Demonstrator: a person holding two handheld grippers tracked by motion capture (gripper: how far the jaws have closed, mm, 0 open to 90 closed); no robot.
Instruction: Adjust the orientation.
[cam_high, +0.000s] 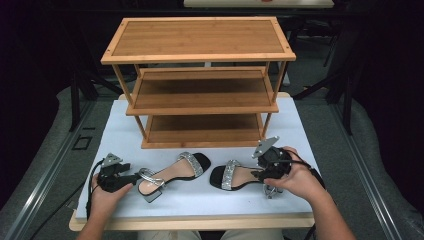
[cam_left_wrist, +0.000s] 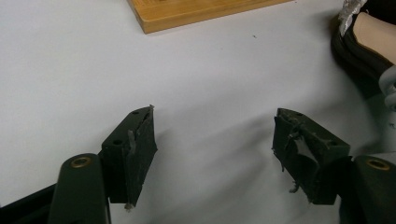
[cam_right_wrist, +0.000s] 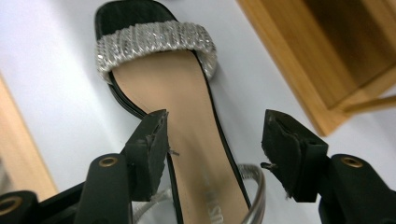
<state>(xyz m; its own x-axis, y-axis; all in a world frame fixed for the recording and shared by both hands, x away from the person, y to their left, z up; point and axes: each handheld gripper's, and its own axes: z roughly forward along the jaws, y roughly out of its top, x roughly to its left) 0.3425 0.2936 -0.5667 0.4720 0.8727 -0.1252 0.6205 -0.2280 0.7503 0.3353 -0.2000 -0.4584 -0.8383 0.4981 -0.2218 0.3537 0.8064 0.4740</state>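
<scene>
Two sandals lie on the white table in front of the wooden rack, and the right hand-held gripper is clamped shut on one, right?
Not quite. The right gripper view shows the right hand-held gripper open, its jaws wide apart over the sandal and not clamped on it. The rest holds.

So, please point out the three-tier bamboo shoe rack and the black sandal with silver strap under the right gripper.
three-tier bamboo shoe rack (cam_high: 197, 37), high view, top shelf.
black sandal with silver strap (cam_right_wrist: 184, 93), right gripper view, tan insole.
</scene>
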